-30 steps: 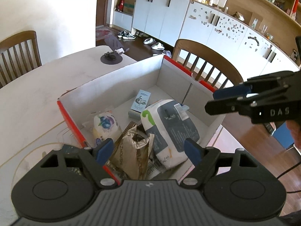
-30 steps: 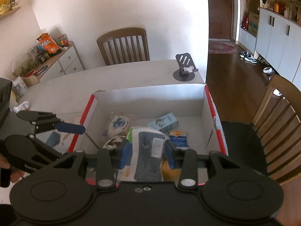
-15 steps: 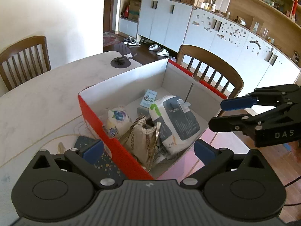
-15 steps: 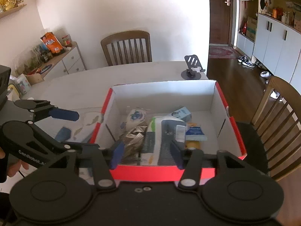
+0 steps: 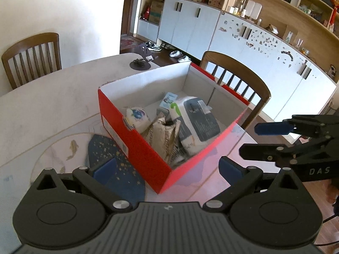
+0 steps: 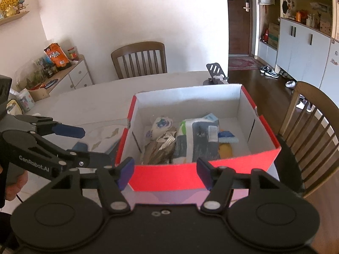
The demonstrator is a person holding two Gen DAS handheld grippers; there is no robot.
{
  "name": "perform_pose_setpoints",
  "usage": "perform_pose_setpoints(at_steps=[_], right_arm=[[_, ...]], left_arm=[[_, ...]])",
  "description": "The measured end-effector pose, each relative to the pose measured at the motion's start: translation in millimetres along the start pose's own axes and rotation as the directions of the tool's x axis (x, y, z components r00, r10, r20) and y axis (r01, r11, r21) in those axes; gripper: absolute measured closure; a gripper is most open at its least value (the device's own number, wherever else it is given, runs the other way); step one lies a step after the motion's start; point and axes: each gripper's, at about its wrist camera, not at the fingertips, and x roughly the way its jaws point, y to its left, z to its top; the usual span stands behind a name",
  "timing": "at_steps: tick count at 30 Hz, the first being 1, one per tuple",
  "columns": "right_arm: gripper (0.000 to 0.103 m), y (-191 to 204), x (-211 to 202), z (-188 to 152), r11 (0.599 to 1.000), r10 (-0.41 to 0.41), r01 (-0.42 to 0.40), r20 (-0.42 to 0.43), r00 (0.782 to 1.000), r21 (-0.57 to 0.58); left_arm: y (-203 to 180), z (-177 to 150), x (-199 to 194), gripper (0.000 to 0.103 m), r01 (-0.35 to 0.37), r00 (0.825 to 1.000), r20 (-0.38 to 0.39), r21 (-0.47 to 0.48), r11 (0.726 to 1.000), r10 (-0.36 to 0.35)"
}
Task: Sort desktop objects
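Red box [image 5: 135, 148] sitting at the bench [image 5: 53, 97] edge by a chair [image 5: 239, 78], stuffed with a grey-white pack [image 5: 197, 122], crinkled bag [image 5: 163, 135] and round pouch [image 5: 135, 116]; left tool [image 5: 167, 169] gaping wide, empty; right tool [image 6: 165, 171] opening, holding nothing.

We have drawn both grippers back from the red cardboard box [image 6: 191, 176]: its near wall, earlier hidden beneath us, now fills the lower centre of both views. Our left gripper [image 5: 166, 170] has spread wide, empty; our right gripper [image 6: 165, 173] is opening, nothing between its blue pads.
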Motion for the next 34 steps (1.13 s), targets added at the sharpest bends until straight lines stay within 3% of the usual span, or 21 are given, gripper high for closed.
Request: perform_pose_setpoints(at_steps=[12, 34], right_arm=[[0.038, 11, -8, -16, 0.999, -0.005, 0.005, -0.001, 1.0, 0.036], [0.038, 11, -12, -24, 0.998, -0.022, 0.023, -0.019, 1.0, 0.056]], left_arm=[[-10, -16, -12, 0.0, -0.04, 0.999, 0.006, 0.033, 0.999, 0.04], [-13, -22, -18, 0.0, -0.033, 0.999, 0.033, 0.055, 0.998, 0.031]])
